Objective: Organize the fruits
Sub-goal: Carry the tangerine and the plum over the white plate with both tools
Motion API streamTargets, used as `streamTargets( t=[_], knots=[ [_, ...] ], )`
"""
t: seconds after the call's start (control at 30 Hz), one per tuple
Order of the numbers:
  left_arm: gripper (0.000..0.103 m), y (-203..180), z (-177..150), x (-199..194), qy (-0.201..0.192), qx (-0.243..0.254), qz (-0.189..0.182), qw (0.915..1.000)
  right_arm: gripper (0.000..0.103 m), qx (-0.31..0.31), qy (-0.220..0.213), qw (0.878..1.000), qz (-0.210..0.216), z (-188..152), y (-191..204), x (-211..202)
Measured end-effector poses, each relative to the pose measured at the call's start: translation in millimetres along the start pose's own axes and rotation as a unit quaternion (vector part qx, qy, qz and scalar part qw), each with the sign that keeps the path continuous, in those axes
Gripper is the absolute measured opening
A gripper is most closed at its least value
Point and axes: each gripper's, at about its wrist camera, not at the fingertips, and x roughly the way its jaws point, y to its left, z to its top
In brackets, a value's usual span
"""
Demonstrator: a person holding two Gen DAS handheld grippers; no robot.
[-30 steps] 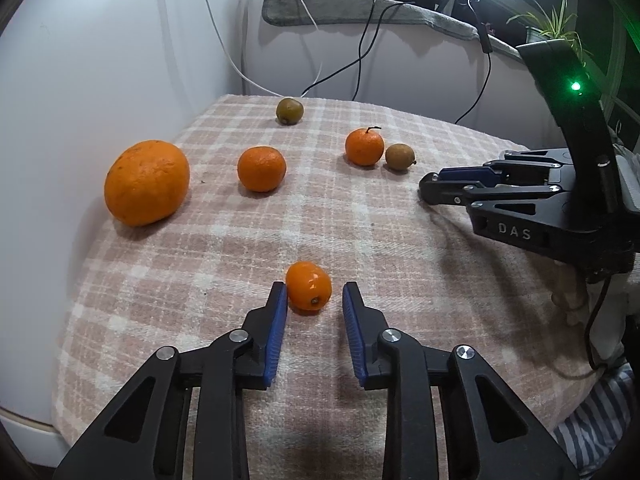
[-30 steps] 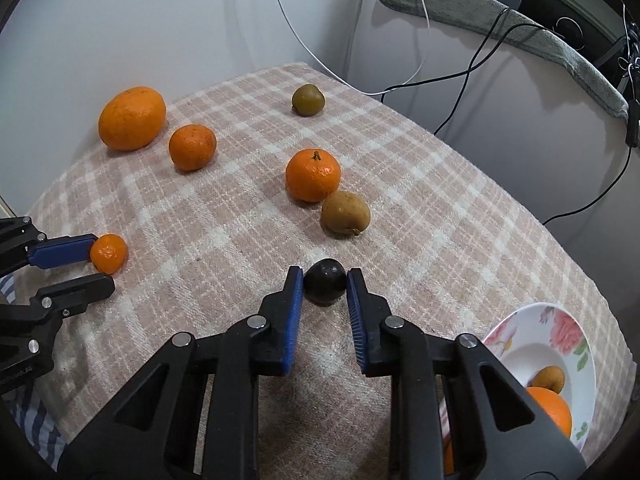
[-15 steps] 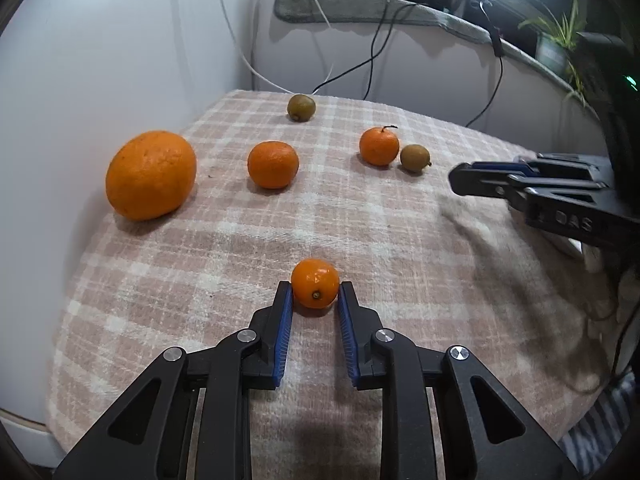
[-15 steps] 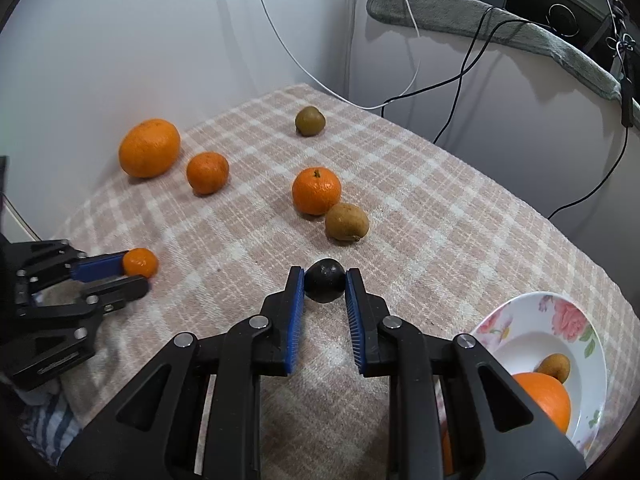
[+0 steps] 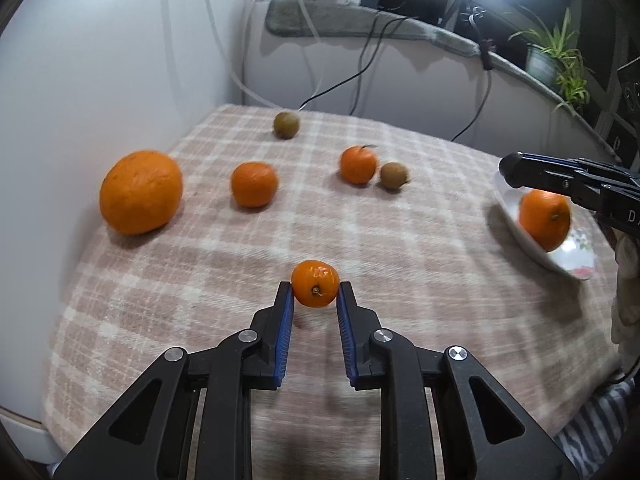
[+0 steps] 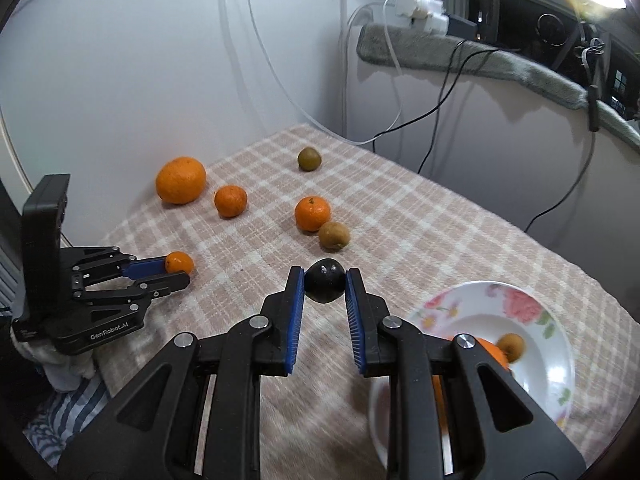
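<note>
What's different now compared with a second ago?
The left gripper closed on the small orange, which it only straddled before, and lifted it. The right gripper, holding the dark fruit throughout, rose toward the plate. The other fruits on the cloth stayed put.

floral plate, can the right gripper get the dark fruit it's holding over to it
Probably yes. The right gripper, shut on the dark fruit, is already close to the floral plate, and bare plate beside the orange and small brown fruit leaves room.
</note>
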Motion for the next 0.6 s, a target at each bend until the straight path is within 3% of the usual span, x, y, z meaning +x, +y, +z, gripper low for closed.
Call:
streamTargets(
  t=[0.3,0.6],
  knots=[
    [0.02,-47,12,-23,-0.024,0.03,-0.051,0.9979,0.022,0.033,-0.025,0.999,-0.018,-21,-41,-46],
    [0.02,-110,23,-26,-0.029,0.066,-0.116,0.9906,0.022,0.085,-0.053,0.994,-0.047,-43,-95,-76]
  ],
)
